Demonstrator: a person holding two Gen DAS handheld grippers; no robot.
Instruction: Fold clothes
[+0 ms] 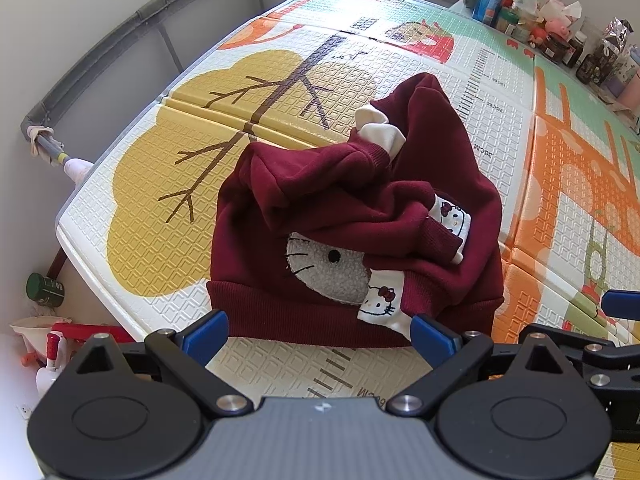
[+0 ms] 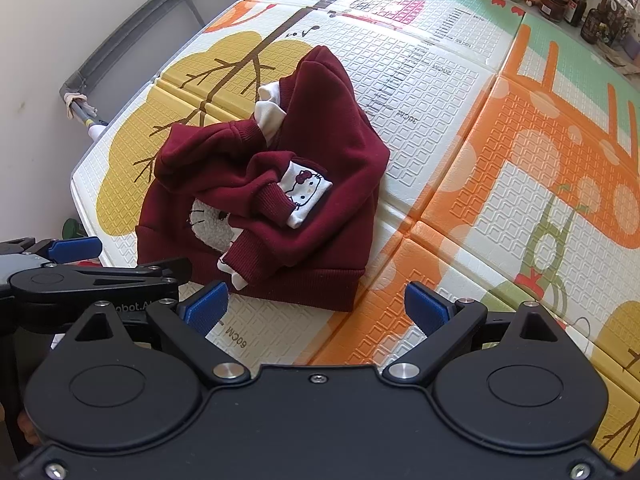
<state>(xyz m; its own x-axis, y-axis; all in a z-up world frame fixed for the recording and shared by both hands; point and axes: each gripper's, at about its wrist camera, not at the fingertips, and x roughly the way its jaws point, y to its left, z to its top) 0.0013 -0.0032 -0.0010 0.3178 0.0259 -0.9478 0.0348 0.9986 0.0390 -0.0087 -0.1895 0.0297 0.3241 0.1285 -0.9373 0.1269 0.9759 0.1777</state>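
A dark red child's sweatshirt with a cat-face patch and white cuffs lies crumpled on the patterned play mat, sleeves bunched over its front. The right wrist view shows the sweatshirt a little further off, left of centre. My left gripper is open just short of the ribbed hem, its blue pads on either side of it, nothing between them. My right gripper is also open, hovering before the hem's right corner. The left gripper shows at the left edge of the right wrist view.
Jars, bottles, a can and small toys crowd the far right edge of the mat. A grey rail runs along the wall beyond the mat. Off the mat's left edge are a green tin and a spray bottle.
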